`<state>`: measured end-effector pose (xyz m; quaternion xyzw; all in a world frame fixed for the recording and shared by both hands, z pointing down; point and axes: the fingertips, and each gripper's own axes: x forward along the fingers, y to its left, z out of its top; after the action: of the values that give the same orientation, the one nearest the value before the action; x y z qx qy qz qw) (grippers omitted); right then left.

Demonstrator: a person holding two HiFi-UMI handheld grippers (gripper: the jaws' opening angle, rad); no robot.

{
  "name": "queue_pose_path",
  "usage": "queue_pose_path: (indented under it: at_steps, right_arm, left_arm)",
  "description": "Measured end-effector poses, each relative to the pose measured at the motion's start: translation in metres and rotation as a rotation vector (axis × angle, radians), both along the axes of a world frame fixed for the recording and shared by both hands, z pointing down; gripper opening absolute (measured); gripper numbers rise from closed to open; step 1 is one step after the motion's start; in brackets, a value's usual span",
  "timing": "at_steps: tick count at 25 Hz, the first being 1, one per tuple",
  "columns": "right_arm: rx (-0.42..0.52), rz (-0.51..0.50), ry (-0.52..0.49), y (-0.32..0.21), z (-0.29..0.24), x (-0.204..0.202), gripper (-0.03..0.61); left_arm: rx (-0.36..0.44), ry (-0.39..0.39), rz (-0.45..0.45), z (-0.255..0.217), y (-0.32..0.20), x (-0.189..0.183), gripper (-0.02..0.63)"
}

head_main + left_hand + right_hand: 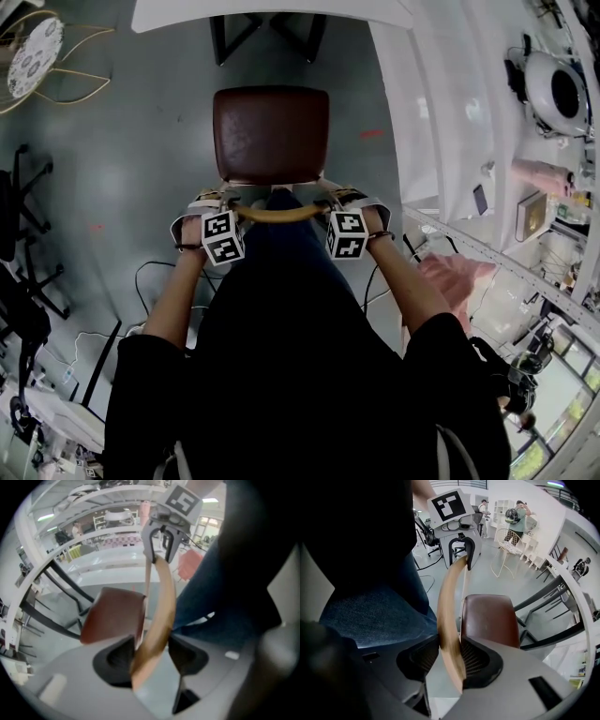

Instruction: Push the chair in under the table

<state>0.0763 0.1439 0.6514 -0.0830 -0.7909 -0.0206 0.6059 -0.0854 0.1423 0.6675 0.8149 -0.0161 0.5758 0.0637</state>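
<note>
The chair stands in front of me on the grey floor, with a brown padded seat point(272, 131) and a curved wooden backrest point(278, 214). My left gripper point(220, 202) holds the backrest's left end and my right gripper point(342, 199) its right end. In the left gripper view the wooden strip point(161, 602) runs between the jaws of the left gripper point(152, 656), with both pads against it. The right gripper point(450, 660) clamps the strip point(447, 606) the same way. The white table point(272, 14) lies just beyond the seat, its black legs point(267, 37) showing under the top.
A long white bench point(450, 112) with devices on it runs along the right. Black chair bases point(23, 206) and a wire chair point(37, 52) stand at the left. Cables point(155, 272) trail on the floor near my left arm. A pink thing point(459, 277) lies by my right arm.
</note>
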Motion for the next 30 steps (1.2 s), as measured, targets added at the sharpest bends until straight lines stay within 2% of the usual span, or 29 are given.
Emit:
queue_pose_path:
  at_steps: [6, 9, 15, 30]
  right_arm:
    - [0.104, 0.051, 0.073, -0.042, 0.004, 0.029, 0.152]
    - [0.133, 0.064, 0.067, -0.066, 0.002, 0.025, 0.152]
    - [0.139, 0.099, 0.022, -0.096, 0.003, 0.006, 0.153]
    - [0.146, 0.071, 0.013, -0.189, 0.003, 0.01, 0.152]
  left_arm:
    - [0.044, 0.015, -0.065, 0.005, -0.025, 0.028, 0.227]
    - [0.065, -0.009, -0.075, 0.005, -0.049, 0.023, 0.227]
    - [0.088, -0.062, -0.07, 0.006, -0.09, 0.002, 0.232]
    - [0.097, -0.107, -0.103, 0.007, -0.18, 0.006, 0.231]
